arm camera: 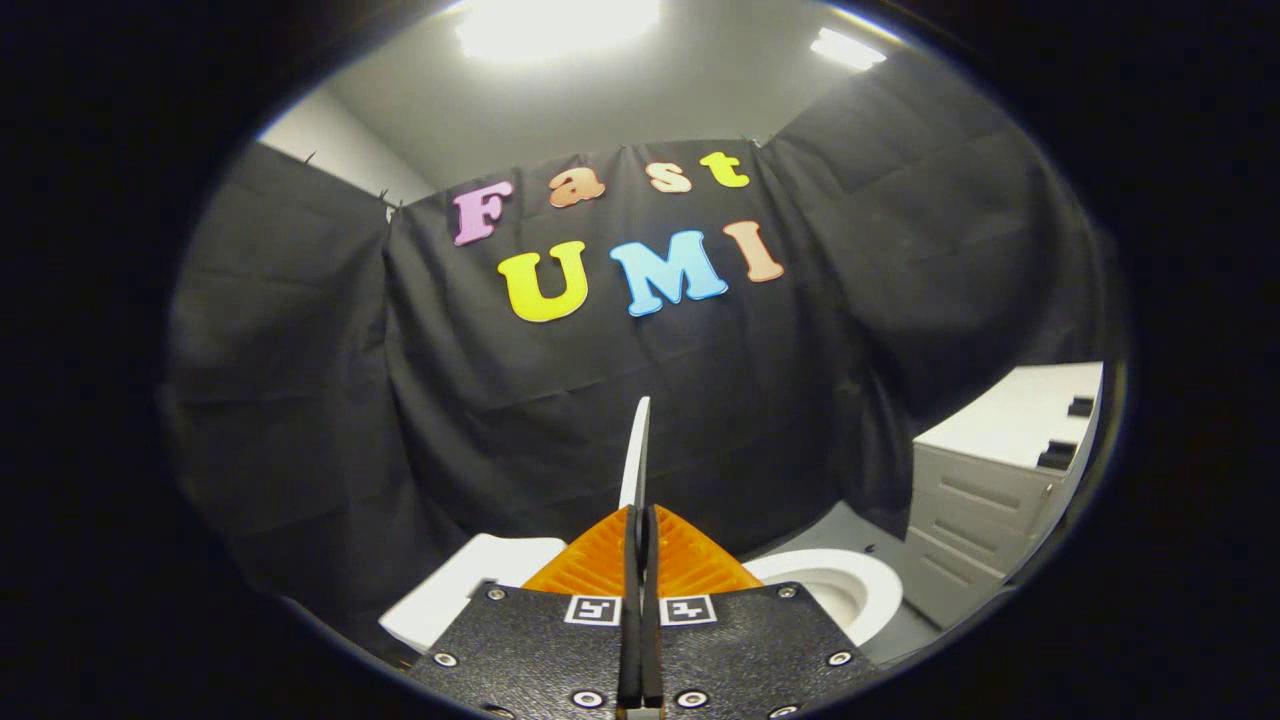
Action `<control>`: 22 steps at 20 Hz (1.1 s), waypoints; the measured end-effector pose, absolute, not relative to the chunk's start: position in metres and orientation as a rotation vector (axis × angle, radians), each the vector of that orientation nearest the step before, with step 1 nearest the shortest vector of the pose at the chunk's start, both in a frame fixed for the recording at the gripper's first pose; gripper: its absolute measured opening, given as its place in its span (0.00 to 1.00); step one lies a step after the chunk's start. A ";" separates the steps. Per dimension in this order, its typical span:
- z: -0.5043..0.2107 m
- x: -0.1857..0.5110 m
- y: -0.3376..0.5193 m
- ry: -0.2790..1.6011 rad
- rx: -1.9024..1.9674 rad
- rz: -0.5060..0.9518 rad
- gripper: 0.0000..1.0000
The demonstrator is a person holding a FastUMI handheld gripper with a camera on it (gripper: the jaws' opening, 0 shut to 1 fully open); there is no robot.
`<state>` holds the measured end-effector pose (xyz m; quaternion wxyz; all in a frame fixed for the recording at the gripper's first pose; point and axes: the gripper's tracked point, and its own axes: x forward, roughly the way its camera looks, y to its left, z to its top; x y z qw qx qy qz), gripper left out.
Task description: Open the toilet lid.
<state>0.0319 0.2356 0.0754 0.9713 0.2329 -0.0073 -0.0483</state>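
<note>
Between the fingers I see the toilet lid (636, 455) edge-on, upright, its lower part hidden by gripper (640, 530), which is clamped narrow onto it. Bowl (840, 585) at 4 o'clock, tank (470, 585) at 8, cabinet (1000, 470) at 3.

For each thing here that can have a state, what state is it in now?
toilet lid: raised, standing on edge between the jaws.
gripper: jaws closed on the lid's edge.
toilet bowl: uncovered.
cabinet drawers: all shut.
ceiling lights: on.
</note>
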 end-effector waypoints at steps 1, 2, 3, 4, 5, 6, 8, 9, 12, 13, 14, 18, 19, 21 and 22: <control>0.077 0.035 0.241 -0.020 0.510 -0.111 0.00; 0.078 0.036 0.241 -0.018 0.477 -0.128 0.00; 0.074 0.036 0.244 -0.011 0.414 -0.137 0.00; 0.075 0.037 0.251 -0.013 0.357 -0.129 0.00; 0.081 0.038 0.260 -0.023 0.327 -0.116 0.00; 0.086 0.038 0.273 -0.034 0.312 -0.101 0.00; 0.092 0.040 0.302 -0.030 0.265 -0.065 0.00; 0.095 0.040 0.317 -0.022 0.233 -0.048 0.00; 0.103 0.048 0.356 -0.008 0.168 0.012 0.00; 0.104 0.050 0.366 -0.006 0.145 0.032 0.00; 0.104 0.050 0.377 -0.005 0.120 0.051 0.00; 0.095 0.038 0.434 -0.003 0.056 0.154 0.00; 0.094 0.037 0.445 -0.006 0.039 0.170 0.00; 0.092 0.038 0.464 0.001 0.013 0.196 0.00; 0.091 0.043 0.470 0.006 0.015 0.208 0.00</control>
